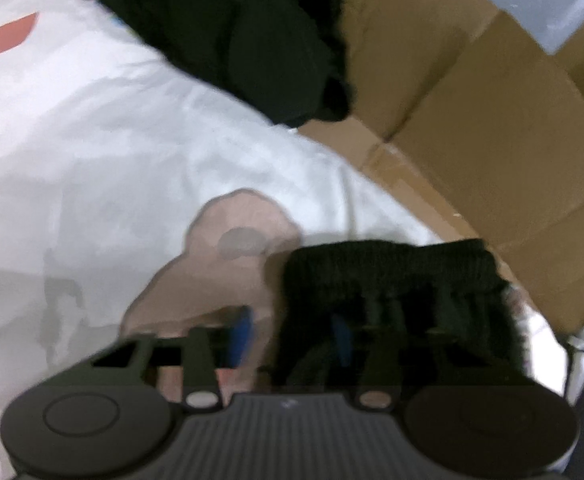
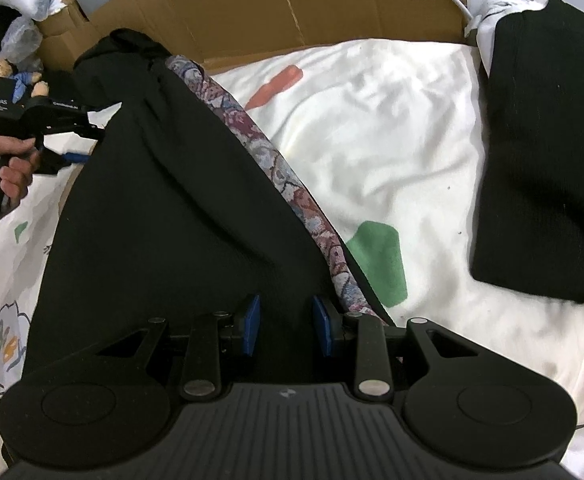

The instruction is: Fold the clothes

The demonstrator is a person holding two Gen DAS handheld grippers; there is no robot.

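A black garment [image 2: 164, 208] with a patterned lining edge [image 2: 276, 168] lies stretched across the white printed bedsheet [image 2: 391, 128]. My right gripper [image 2: 286, 328] has its blue pads apart with the garment's near edge between them. My left gripper [image 1: 292, 336] has black ribbed fabric [image 1: 391, 280] draped over its right finger; the view is blurred. The left gripper also shows in the right wrist view [image 2: 80, 144], at the garment's far left edge, held by a hand.
A folded black garment [image 2: 547, 152] lies at the right of the bed. Another dark pile [image 1: 244, 36] lies at the far side. Cardboard [image 2: 292, 8] stands along the bed's back edge. A stuffed toy [image 2: 16, 76] and plastic bags sit at far left.
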